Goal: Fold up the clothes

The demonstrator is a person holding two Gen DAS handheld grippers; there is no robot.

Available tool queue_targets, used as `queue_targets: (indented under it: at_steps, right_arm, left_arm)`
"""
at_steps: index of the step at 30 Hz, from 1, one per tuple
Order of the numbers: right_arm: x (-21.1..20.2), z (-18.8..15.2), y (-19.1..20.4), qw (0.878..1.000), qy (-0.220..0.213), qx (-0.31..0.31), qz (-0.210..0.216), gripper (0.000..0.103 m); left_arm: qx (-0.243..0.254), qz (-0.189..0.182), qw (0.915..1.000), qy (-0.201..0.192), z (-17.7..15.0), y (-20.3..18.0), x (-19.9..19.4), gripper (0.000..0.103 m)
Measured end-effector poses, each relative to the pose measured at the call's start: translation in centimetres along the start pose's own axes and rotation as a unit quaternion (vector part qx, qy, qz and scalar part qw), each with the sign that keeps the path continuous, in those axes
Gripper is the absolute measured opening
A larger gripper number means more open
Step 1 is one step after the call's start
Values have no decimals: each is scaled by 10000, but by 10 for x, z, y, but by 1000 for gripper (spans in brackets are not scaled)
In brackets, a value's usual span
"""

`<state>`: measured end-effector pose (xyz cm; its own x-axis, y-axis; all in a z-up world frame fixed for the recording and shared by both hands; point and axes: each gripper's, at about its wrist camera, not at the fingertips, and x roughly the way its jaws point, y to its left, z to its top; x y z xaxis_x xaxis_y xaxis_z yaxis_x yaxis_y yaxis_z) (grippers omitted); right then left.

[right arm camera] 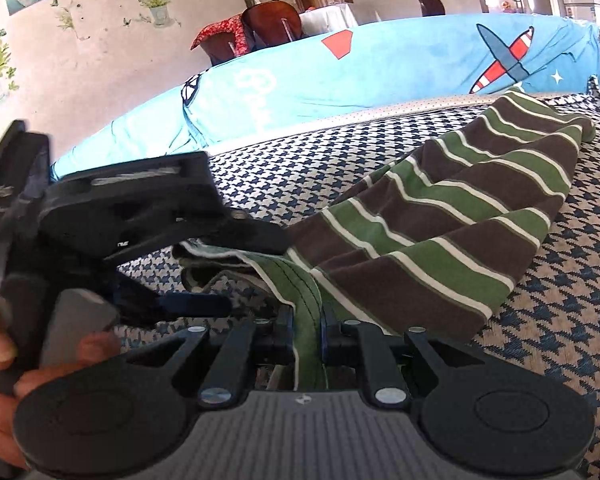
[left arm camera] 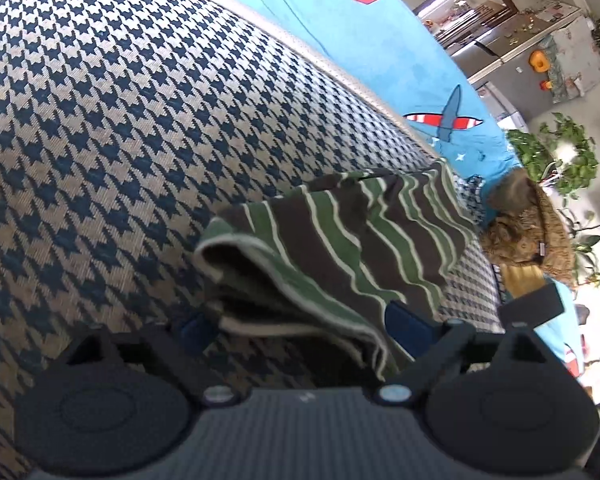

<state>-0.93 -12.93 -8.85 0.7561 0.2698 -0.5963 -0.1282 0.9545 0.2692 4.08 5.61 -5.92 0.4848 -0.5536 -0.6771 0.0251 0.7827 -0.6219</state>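
Houndstooth cushion (left arm camera: 112,128) of a sofa: carries the work; large bare area shows on the far side in the left wrist view, ample room to lay folds.

Blue airplane-print cover (right arm camera: 380,68): runs along the back, bounding the cushion; no room beyond it.

Striped garment (right arm camera: 452,216): brown, green and white, lying partly folded on the cushion, several layered hems stacked at the near end.

Right gripper (right arm camera: 307,340): fingers closed narrow on a green hem band, judged to hold that edge taut for the next fold.

Left gripper (left arm camera: 296,326): fingers set wide, 1 either side of the stacked hems (left arm camera: 260,312), not visibly pinching. A hand (right arm camera: 4,364) steadies it.

Judgement: fold in progress; free far edge (right arm camera: 580,128) unrestrained.
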Motion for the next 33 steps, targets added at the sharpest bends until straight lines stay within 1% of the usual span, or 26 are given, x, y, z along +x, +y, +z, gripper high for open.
queue_targets:
  at_steps: [2,3,4,5,6,7,9,10,11,14,19,28,33]
  right_arm:
    - [1,-1,2,10000,23,-47,0,14]
    - [2,-2,2,10000,37,-60,0,14]
    - [2,-2,2,10000,52,-65,0,14]
    - [3,-2,2,10000,66,-70,1,14]
    - [3,-2,3,9999,81,-74,1,14]
    - [4,-3,3,9999,96,-79,1,14]
    - [5,-3,4,9999,126,-106,24,14]
    - [5,-4,5,9998,144,-124,50,14]
    - [5,-4,6,9997,160,-145,81,14]
    - [4,-6,11,9994,183,-243,193,13]
    - [5,-4,16,9990,216,-127,362,12]
    - [14,11,36,9967,255,-25,773,12]
    - [23,22,56,9931,315,-73,1126,12]
  left_arm:
    - [27,74,10000,-61,0,-1,3,92]
    - [40,110,9999,-91,0,-2,4,89]
    - [53,147,9998,-122,0,-2,5,78]
    - [81,175,9998,-110,1,-4,8,60]
    - [108,203,9997,-99,1,-6,10,52]
    - [135,230,9996,-88,2,-7,13,43]
    - [199,297,9993,-87,2,-10,16,32]
    - [236,335,9991,-97,1,-11,16,24]
    - [289,412,9986,-140,0,-12,15,17]
    - [484,585,9965,-338,-2,-20,12,13]
    - [801,692,9922,-655,-4,-27,-6,12]
    - [698,792,9901,-924,15,-16,-34,12]
    - [594,857,9893,-1018,30,-2,-55,12]
